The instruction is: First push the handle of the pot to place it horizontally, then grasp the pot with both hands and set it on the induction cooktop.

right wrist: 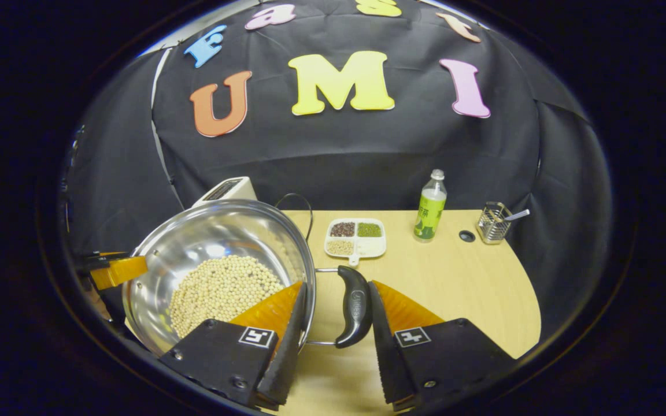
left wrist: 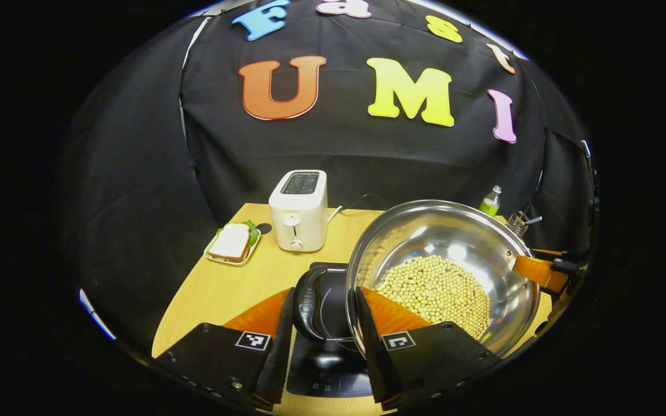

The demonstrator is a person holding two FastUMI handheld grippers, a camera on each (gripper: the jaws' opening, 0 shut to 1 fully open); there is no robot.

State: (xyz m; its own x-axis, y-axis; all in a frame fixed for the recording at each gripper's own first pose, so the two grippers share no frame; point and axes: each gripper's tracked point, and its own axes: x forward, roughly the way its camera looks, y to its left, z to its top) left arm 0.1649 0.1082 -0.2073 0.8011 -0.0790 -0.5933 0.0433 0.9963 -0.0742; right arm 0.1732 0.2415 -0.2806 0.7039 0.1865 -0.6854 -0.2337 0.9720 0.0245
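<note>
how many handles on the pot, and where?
2. One handle sits between the left gripper fingers, above the induction cooktop; the other handle sits between the right gripper fingers, on the pot's opposite side.

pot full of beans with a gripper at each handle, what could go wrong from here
1. The pot holds a loose heap of beans; if one side rises faster, it may tilt and spill them.
2. Each handle sits between open-looking jaws with a gap beside it, so a grip could slip under the load.
3. The induction cooktop lies partly under the pot, so set-down could land off-centre.
</note>
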